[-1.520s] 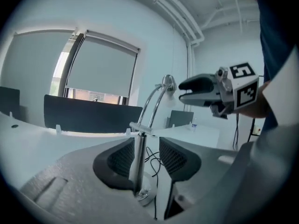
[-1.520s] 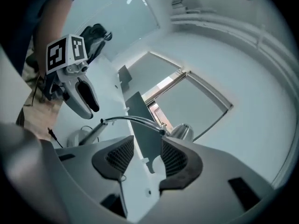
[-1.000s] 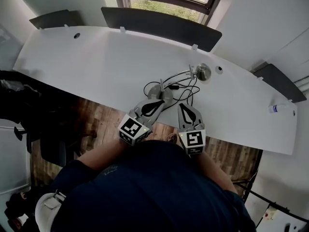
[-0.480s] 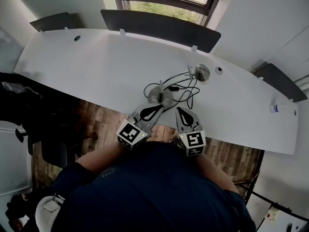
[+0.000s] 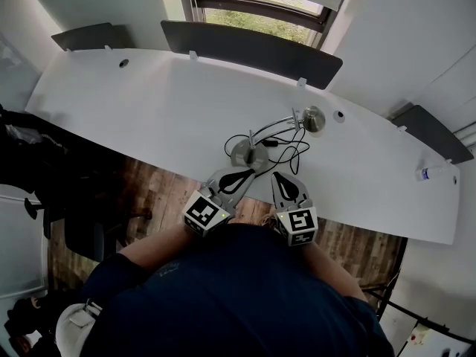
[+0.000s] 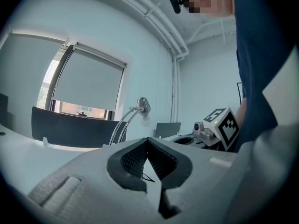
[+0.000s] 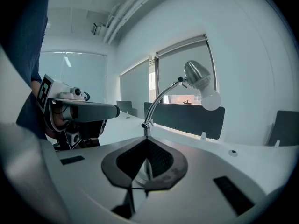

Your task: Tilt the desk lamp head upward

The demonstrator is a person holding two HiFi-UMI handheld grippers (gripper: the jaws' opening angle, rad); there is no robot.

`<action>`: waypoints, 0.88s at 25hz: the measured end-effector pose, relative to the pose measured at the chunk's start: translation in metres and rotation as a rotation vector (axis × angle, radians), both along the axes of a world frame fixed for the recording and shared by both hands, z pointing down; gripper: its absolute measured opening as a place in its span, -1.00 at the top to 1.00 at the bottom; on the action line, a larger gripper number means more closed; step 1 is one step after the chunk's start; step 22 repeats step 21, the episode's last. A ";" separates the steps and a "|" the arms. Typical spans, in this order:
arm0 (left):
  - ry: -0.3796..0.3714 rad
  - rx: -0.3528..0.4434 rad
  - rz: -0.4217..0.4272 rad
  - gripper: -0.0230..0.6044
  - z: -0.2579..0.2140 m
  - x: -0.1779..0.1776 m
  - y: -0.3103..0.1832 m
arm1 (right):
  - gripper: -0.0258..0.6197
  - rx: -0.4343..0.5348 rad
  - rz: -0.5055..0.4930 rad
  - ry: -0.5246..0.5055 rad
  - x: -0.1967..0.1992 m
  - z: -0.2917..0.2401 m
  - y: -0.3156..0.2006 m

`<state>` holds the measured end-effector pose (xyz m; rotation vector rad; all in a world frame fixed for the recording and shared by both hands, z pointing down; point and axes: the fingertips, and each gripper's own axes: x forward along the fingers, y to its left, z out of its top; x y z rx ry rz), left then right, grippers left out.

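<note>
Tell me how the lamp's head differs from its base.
The lamp head is a rounded shade holding a white bulb; the lamp base is a flat disc. The head is raised at the end of the curved arm, while the base sits on the desk, with black cable beside it. Both are silvery metal.

Silver desk lamp (image 5: 312, 119), white desk (image 5: 149, 103), navy shirt (image 5: 238, 288) — black-and-white squares pattern the marker cubes (image 5: 205, 213).

Lamp base (image 5: 246, 153) hidden in left gripper view, desk-end item (image 5: 425, 172) too small
</note>
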<state>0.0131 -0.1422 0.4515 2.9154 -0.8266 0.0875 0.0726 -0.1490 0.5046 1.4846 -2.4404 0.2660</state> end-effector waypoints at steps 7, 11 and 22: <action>-0.033 0.016 0.013 0.91 0.004 -0.001 0.002 | 0.89 0.016 -0.018 0.026 -0.003 -0.003 0.001; -0.024 0.017 0.010 0.91 0.003 -0.002 0.003 | 0.89 0.011 -0.017 0.019 -0.004 -0.003 0.003; -0.014 0.020 0.008 0.91 0.001 -0.009 0.004 | 0.89 0.012 -0.011 0.053 -0.007 -0.005 0.004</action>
